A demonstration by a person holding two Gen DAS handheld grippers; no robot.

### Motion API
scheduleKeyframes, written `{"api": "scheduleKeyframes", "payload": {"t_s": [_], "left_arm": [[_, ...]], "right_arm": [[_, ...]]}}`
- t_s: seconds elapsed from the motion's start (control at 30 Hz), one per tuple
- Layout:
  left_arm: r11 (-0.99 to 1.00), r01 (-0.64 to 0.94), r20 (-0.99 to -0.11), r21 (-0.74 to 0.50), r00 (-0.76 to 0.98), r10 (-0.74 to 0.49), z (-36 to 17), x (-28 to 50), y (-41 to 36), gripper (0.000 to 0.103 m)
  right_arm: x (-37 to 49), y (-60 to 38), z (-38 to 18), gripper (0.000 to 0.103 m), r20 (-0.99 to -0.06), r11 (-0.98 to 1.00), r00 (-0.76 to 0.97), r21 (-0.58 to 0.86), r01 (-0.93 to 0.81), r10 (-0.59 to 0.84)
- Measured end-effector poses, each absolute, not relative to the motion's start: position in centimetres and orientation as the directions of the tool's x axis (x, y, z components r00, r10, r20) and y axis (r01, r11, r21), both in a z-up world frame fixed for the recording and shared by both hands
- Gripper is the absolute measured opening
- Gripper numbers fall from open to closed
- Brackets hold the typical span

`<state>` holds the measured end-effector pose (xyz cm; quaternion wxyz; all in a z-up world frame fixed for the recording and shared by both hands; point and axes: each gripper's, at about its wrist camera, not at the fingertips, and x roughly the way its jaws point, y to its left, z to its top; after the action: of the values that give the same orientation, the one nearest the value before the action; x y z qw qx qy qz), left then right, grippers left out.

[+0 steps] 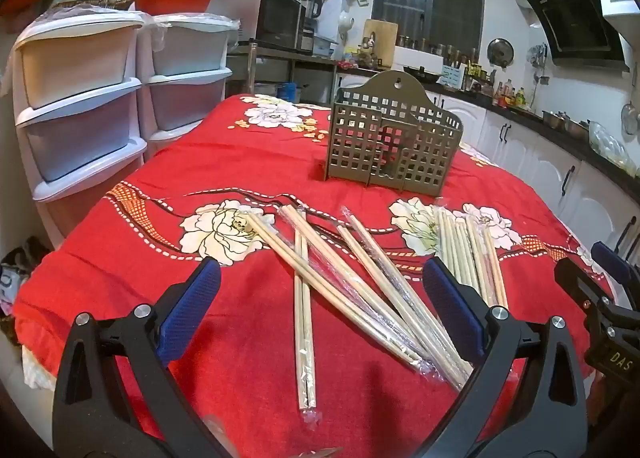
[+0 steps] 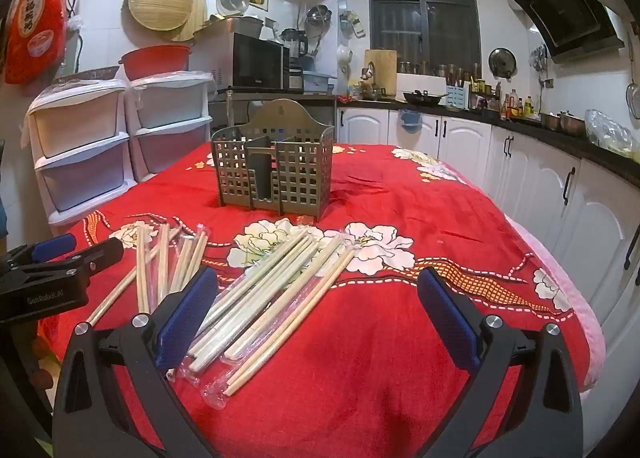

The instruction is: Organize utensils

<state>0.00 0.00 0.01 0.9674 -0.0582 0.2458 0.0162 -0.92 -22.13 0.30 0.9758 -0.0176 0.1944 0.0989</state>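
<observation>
Nothing had been sorted yet: the perforated utensil holder (image 2: 276, 174) stood empty on the red-clothed worktop (image 2: 420, 318), wrapped chopsticks (image 1: 360, 282) scattered before it. Left tongs (image 1: 320, 314) and right tongs (image 2: 318, 318) both gaped wide, gripping nothing. Only the right view showed the holder's dividers.
</observation>
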Motion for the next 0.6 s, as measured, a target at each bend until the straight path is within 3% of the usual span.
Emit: {"api": "scheduleKeyframes", "payload": {"t_s": [0.6], "left_arm": [[0.993,-0.056,-0.476,-0.107,0.880,-0.001,0.20,-0.11,0.03,0.093]], "right_arm": [[-1.02,-22.15,0.22,0.097,-0.384,0.980,0.904,0.011,-0.199,0.188]]}}
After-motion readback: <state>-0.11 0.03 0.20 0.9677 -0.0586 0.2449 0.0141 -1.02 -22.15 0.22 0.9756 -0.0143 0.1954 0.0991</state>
